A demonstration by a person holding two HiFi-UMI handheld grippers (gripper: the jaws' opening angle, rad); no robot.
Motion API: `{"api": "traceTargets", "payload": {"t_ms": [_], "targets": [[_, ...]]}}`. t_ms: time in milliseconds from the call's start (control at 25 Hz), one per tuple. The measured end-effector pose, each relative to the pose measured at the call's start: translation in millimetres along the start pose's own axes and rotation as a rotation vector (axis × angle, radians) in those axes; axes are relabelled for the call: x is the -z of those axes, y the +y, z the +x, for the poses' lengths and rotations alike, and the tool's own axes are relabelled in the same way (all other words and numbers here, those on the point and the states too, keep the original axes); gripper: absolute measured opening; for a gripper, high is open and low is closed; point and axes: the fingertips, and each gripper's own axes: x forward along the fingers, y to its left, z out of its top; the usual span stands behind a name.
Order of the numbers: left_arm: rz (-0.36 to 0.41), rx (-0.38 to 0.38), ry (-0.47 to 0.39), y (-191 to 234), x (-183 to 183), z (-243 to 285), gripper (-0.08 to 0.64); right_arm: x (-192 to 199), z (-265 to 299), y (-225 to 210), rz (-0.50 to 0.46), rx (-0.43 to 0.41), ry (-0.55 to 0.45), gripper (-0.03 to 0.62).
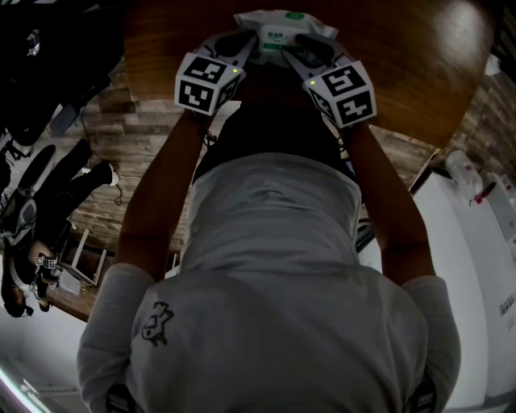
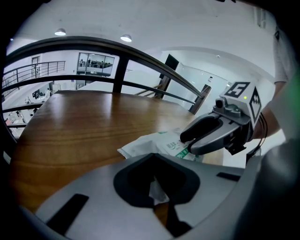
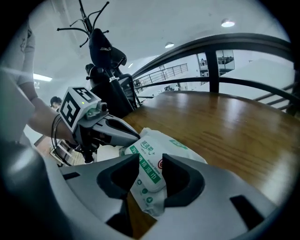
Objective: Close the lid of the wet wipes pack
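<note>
- A white, soft plastic wet wipes pack [image 1: 286,24] with green print lies flat on the round brown wooden table [image 1: 403,64]. It sits close to the table's near edge, right in front of the person.
- The left gripper [image 2: 159,187] has its jaws shut tight. A thin white bit of the pack's edge is pinched between them. I think it holds on there so the pack cannot slide away.
- The right gripper [image 3: 150,173] has its jaws part way open. The near end of the pack fills the gap, and the pads look pressed on both sides of it.
- The green label strip [image 3: 140,154], where the lid is, runs right between those jaws. That looks like the spot to squeeze so the lid sticks down.
- I cannot tell if the lid is flat and stuck yet.
- Both grippers tilt down at the pack from the near side, one at each corner. They nearly meet, so one can hold and one can press.
</note>
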Motion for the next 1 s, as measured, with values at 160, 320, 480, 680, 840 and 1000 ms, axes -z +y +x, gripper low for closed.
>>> {"api": "traceTargets", "payload": {"t_ms": [160, 320, 480, 680, 840, 1000], "targets": [[0.004, -0.003, -0.003, 0, -1, 0, 0.012, 1, 1, 2, -0.041, 0.045, 0.018, 0.17], [0.004, 0.0, -0.01, 3, 0, 1, 0.012, 2, 6, 3, -0.116, 0.101, 0.044, 0.17], [0.009, -0.005, -0.006, 2, 0, -1, 0.012, 2, 6, 3, -0.127, 0.132, 0.054, 0.17], [0.022, -0.013, -0.008, -4, -4, 0, 0.012, 5, 3, 1, -0.152, 0.163, 0.054, 0.17], [0.024, -0.015, -0.009, 0, -1, 0, 0.012, 8, 9, 2, -0.163, 0.179, 0.046, 0.172], [0.048, -0.019, -0.009, 1, 0, 1, 0.012, 8, 11, 2, -0.178, 0.197, 0.041, 0.172]]}}
